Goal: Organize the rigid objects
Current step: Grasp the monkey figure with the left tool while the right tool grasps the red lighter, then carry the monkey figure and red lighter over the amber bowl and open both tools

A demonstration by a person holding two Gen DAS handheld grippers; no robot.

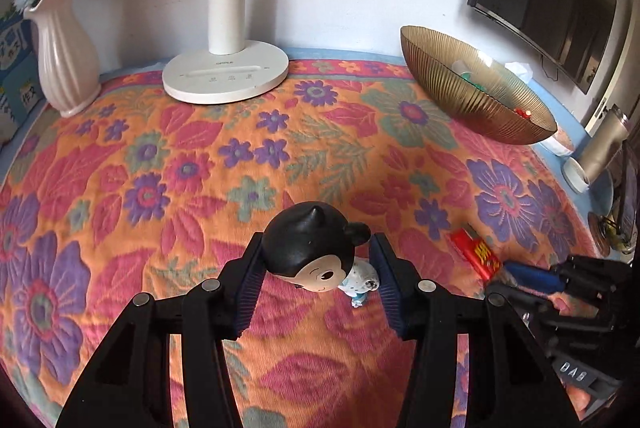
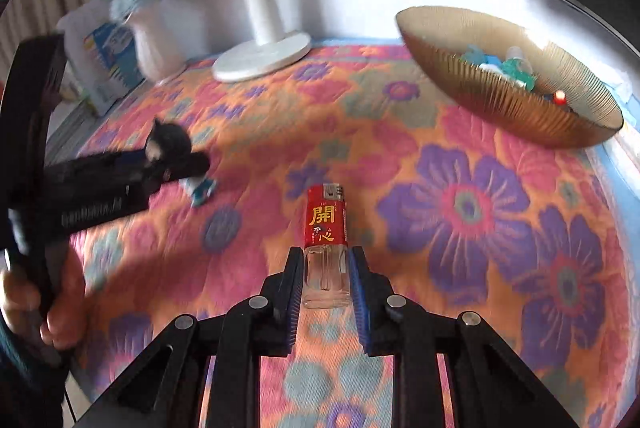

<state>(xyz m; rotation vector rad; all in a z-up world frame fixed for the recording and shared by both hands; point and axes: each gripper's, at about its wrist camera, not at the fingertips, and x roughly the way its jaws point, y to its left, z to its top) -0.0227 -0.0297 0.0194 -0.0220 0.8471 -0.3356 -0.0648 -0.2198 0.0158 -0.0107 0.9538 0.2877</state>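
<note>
- The left gripper is squeezed onto a little toy figure. The toy has a big black head with small ears and a blue and white body. The two blue pads press on the sides of its head.
- The toy leans forward with its face down toward the cloth. I cannot tell if its feet touch the cloth.
- The right gripper is squeezed onto a lighter. The pads press on the clear bottom half. The red top half, with gold writing on it, sticks out past the tips.
- From the right wrist view, the left gripper with the toy is off to the left side, and a hand holds its handle. That part looks blurry.
- Under both grippers is a cloth with big purple, pink and orange flowers.
- Farther back on the right sits a gold bowl with ribbed sides. A few small things lie inside it, some green and blue, one red.
- At the back in the middle stands a white lamp with a round flat base.
- At the back left is a pale vase with blue and white flowers.
- On the right wall hangs a dark screen.
</note>
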